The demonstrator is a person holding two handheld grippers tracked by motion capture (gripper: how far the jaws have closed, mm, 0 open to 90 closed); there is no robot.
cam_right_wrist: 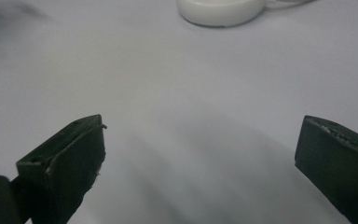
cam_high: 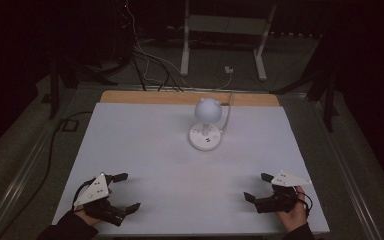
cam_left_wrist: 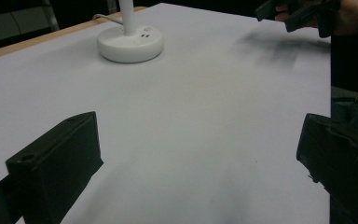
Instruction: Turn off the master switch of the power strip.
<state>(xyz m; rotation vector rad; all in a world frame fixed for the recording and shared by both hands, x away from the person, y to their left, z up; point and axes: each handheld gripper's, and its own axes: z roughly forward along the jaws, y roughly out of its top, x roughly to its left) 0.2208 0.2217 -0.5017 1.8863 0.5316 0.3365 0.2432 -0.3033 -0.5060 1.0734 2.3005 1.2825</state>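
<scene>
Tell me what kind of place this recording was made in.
Likely a lab or data-collection workspace, kept dark. A white-covered table holds just a small white desk lamp; cables trail over the floor behind it beside a white frame stand. The left gripper and right gripper wait with jaws open.

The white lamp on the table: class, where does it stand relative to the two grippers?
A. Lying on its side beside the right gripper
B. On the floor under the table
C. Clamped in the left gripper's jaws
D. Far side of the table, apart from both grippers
D: the lamp stands upright toward the table's far edge, while the left gripper and right gripper sit open near the front edge, touching nothing.
</scene>
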